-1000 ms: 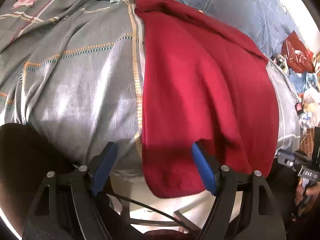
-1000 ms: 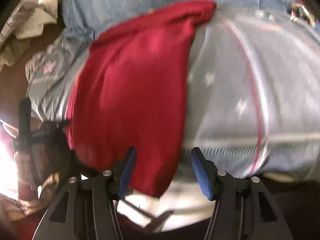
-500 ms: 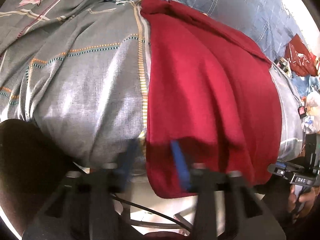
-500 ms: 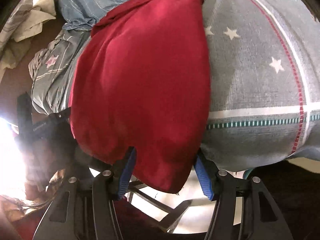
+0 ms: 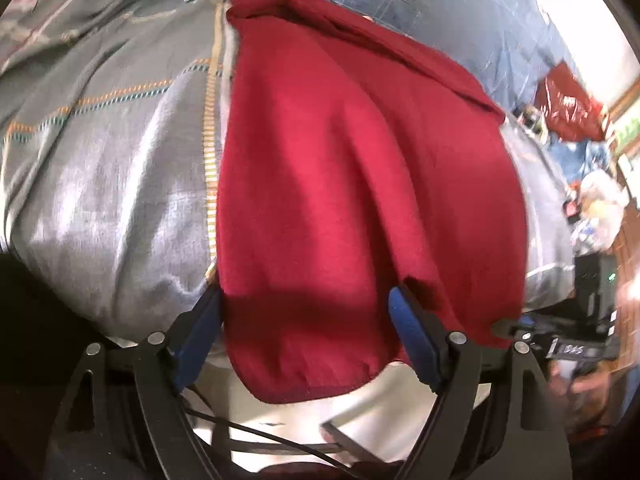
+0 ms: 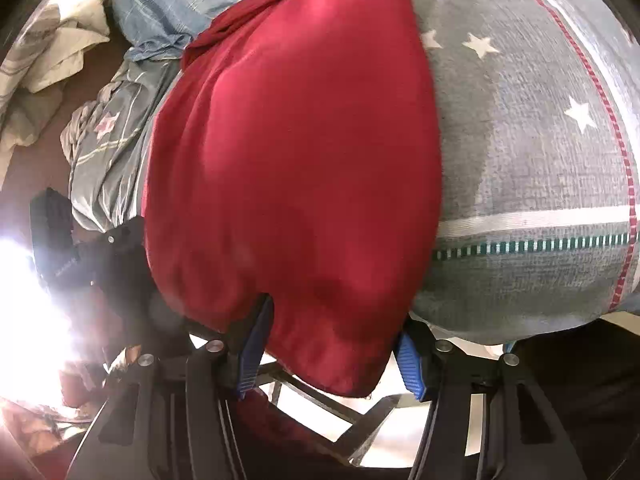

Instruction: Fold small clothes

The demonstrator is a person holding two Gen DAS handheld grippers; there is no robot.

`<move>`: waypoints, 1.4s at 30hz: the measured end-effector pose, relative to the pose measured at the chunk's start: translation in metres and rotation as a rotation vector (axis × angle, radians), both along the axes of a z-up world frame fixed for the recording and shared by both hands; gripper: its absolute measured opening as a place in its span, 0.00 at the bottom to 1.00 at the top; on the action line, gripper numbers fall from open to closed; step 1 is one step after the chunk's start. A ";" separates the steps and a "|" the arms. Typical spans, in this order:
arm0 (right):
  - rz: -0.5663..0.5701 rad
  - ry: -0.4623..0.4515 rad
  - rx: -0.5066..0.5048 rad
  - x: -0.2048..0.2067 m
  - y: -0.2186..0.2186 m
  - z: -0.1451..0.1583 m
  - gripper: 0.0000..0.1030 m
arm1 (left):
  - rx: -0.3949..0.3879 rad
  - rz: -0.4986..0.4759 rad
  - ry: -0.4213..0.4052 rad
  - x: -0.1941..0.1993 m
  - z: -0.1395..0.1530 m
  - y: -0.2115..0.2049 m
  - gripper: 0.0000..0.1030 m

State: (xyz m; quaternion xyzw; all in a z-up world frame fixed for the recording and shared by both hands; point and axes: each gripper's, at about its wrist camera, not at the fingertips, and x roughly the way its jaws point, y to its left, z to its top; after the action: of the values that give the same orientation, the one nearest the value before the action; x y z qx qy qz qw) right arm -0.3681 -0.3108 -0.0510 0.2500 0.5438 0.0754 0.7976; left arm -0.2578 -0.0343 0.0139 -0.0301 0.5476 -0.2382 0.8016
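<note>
Left wrist view: the red garment (image 5: 360, 200) is spread over the grey bedspread (image 5: 112, 184), its hem hung between the left gripper (image 5: 306, 340), whose jaws have just been opening and stand apart.

Right wrist view: the right gripper (image 6: 332, 344) is held with jaws apart around the garment's corner, unclamped.

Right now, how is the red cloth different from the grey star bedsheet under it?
The red cloth is one plain colour; the grey bedsheet has white stars and stripes. The red cloth lies on top and covers only part of the bed, while the bedsheet spreads out on both sides of it. The red cloth's near edge hangs loose off the bed between the blue fingers; the bedsheet wraps round the edge. Both are soft fabric.
</note>
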 end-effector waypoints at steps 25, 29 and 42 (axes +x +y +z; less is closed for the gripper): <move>0.050 -0.082 -0.028 -0.006 0.001 0.030 0.15 | 0.001 -0.006 0.064 0.008 0.002 0.042 0.47; 0.053 -0.026 0.022 0.002 0.005 0.010 0.30 | 0.019 -0.011 0.057 0.005 -0.001 0.040 0.47; 0.098 -0.270 0.113 -0.006 0.000 0.084 0.11 | -0.063 -0.037 0.000 0.006 0.043 0.043 0.06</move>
State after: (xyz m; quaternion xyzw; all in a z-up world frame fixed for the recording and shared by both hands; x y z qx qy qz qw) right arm -0.3744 -0.3110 0.0332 0.2551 0.4382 0.1778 0.8434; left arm -0.2519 0.0089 0.0566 -0.0450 0.5401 -0.2701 0.7958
